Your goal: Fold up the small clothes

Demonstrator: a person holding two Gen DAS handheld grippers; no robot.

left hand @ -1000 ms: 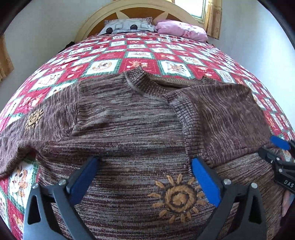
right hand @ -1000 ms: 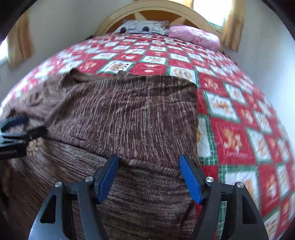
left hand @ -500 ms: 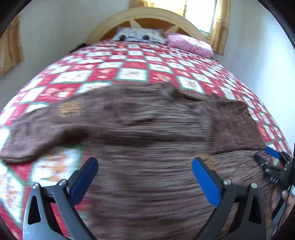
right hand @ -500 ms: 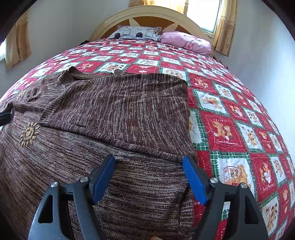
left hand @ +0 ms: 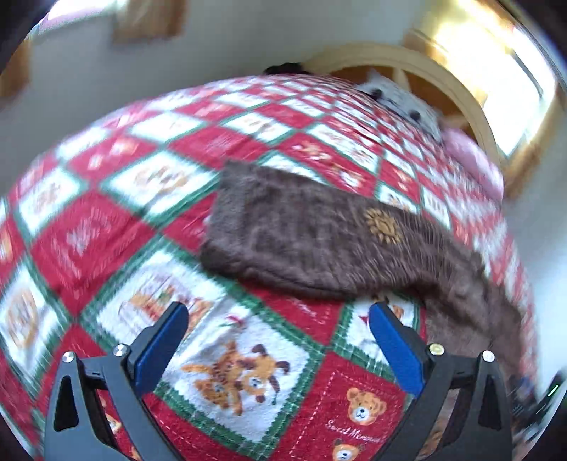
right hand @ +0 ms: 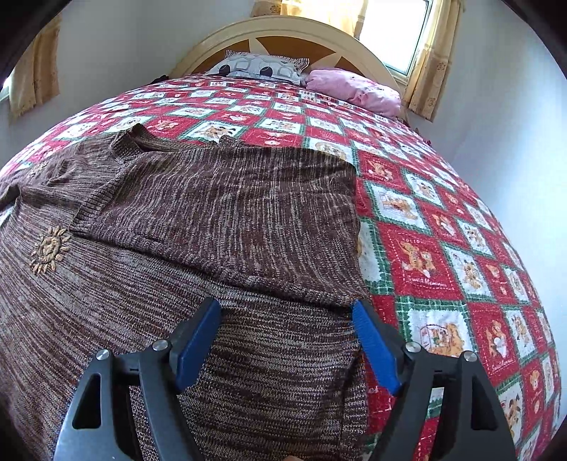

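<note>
A brown knit sweater (right hand: 226,212) lies flat on the red patchwork quilt (right hand: 443,255), its right sleeve folded across the chest. A sun motif (right hand: 49,248) shows on its front. My right gripper (right hand: 287,319) hangs open just above the sweater's right side, below the folded sleeve's edge, and its pads press on nothing. In the blurred, tilted left wrist view my left gripper (left hand: 278,329) is open over bare quilt (left hand: 230,358). The sweater's other sleeve (left hand: 319,241) lies spread out just beyond its fingertips, with a sun motif (left hand: 384,225) on it.
A grey patterned pillow (right hand: 262,67) and a pink pillow (right hand: 354,90) rest against the curved wooden headboard (right hand: 283,32). A curtained window (right hand: 400,32) is at the back right. Walls close in on both sides of the bed.
My left gripper swept left off the sweater's body and rolled, and it now stands over the quilt before the outspread sleeve. The right gripper stayed in place and its jaws widened a little.
</note>
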